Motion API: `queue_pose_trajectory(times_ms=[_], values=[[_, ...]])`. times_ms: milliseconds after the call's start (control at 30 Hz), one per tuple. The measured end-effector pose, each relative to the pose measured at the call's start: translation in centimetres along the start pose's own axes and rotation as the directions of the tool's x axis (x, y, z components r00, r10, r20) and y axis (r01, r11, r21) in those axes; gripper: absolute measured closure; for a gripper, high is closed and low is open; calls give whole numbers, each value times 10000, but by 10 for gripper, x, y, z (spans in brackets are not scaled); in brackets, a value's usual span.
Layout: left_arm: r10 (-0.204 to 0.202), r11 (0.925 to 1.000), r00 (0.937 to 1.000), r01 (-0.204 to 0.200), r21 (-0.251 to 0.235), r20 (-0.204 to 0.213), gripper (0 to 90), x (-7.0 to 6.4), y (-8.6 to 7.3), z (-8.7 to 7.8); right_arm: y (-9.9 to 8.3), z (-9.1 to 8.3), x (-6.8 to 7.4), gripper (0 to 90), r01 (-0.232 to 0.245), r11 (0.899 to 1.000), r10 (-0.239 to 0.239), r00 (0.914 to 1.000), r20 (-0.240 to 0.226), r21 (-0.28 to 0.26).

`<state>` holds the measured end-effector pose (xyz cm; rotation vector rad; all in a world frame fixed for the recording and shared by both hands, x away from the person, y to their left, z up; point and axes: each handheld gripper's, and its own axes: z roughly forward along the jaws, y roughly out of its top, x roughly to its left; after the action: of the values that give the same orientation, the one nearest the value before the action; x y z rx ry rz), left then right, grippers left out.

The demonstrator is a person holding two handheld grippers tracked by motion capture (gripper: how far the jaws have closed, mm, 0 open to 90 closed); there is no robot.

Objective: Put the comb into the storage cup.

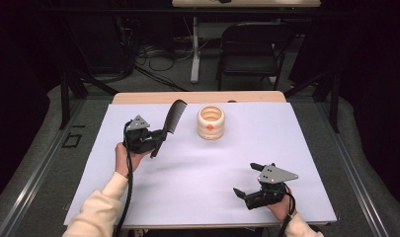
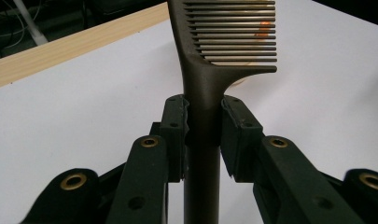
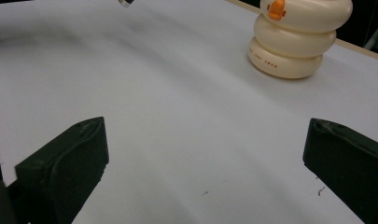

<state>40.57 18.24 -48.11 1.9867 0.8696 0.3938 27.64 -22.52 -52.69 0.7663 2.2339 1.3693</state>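
The left gripper [image 1: 155, 139], jaws clamped on the comb [image 1: 172, 118] handle, is holding it aloft left of centre, likely carrying it toward the ringed holder [image 1: 211, 122], needing a tilt over its mouth, while the right gripper [image 1: 252, 181] is idling wide apart at lower right.

**Arm and gripper posture**

Your left forearm enters from the bottom left, sleeve in cream fabric, with the hand wrapped around the left gripper [image 1: 160, 136] and lifted over the left half of the work surface. Its jaws are clamped together on a slim handle, pads [image 2: 175, 126] pressing both sides. Your right gripper [image 1: 248, 178] sits low at the near right, jaws spread wide with nothing between them.
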Motion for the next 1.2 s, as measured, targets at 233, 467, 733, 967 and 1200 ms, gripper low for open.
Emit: queue_pose_trajectory(times_ms=[233, 467, 733, 967, 1200], values=[[109, 9999, 9999, -108, -71, 124, 724, -2, 8, 4, 0, 1, 0, 0, 2, 10000, -2, 10000, 16, 62], [107, 9999, 9997, -104, -123, 200, 724, -2, 12, 9, 0, 1, 0, 0, 9, 10000, -10, 10000, 26, 59], [152, 9998, 9995, -148, -131, 267, 724, -2, 17, 13, 0, 1, 0, 0, 13, 10000, -13, 10000, 25, 48], [209, 9997, 9992, -204, -150, 353, 724, -1, 21, 17, 0, 1, 0, 0, 30, 10000, -30, 10000, 29, 57], [214, 9996, 9989, -206, -187, 426, 724, -2, 25, 20, 0, 1, 0, 0, 32, 10000, -32, 10000, 39, 51]])
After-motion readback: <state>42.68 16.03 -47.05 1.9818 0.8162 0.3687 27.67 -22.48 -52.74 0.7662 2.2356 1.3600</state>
